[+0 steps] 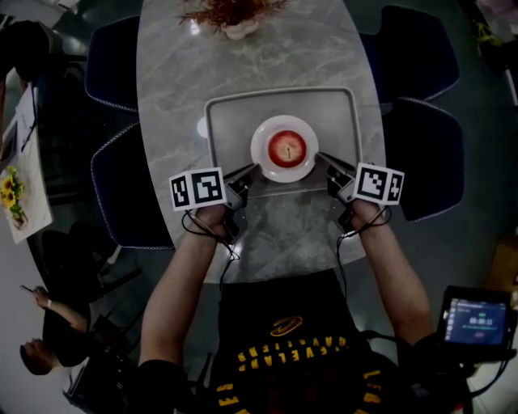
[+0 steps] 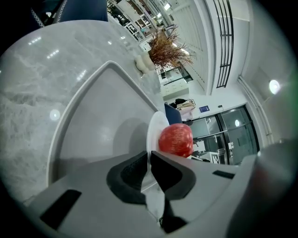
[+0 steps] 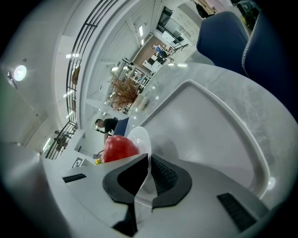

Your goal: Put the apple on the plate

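Apple (image 1: 286, 148) on the plate (image 1: 256, 150), plate over the tray (image 1: 231, 117), one of your grippers at each side.
The tray lies on the table (image 1: 170, 65) straight ahead of you, and the plate sits over its near half, though whether it touches the tray cannot be told. Your left gripper (image 1: 254, 170) has the plate's near-left rim between its jaws, and your right gripper (image 1: 322, 158) has the near-right rim. Beyond the tray, at the table's far end, stands a vase of dried plants (image 1: 236, 18). Chairs (image 1: 121, 190) flank the table on both sides.
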{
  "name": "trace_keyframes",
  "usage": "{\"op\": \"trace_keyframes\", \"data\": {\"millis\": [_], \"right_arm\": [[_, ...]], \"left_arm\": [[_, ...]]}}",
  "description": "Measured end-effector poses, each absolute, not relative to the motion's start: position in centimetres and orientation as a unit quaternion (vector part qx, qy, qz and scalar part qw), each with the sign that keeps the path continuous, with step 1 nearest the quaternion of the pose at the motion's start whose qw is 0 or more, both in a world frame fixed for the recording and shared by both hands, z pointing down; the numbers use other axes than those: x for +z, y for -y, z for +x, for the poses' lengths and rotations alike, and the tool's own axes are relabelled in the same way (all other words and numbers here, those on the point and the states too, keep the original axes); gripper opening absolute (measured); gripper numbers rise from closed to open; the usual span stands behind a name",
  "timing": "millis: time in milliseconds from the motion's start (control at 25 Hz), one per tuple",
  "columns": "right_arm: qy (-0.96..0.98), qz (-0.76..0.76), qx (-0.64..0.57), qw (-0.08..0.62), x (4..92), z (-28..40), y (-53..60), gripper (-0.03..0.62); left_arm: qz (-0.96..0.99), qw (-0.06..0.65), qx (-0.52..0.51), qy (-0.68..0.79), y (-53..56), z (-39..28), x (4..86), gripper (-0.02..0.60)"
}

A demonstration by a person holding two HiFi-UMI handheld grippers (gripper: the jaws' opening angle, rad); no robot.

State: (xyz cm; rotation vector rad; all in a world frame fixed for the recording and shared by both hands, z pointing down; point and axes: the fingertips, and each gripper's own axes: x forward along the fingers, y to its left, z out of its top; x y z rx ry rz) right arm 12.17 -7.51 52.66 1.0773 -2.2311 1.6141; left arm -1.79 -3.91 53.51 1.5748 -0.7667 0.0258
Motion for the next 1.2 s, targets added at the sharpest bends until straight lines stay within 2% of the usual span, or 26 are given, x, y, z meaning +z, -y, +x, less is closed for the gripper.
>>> {"op": "trace_keyframes", "data": {"millis": [1200], "right_arm": [[0.746, 0.363, 0.538, 0.148, 54.3, 11.8, 8.5, 0.031]], "left_arm": [[0.668, 0.653, 0.04, 0.356, 4.7, -1.9, 55.9, 0.029]]}}
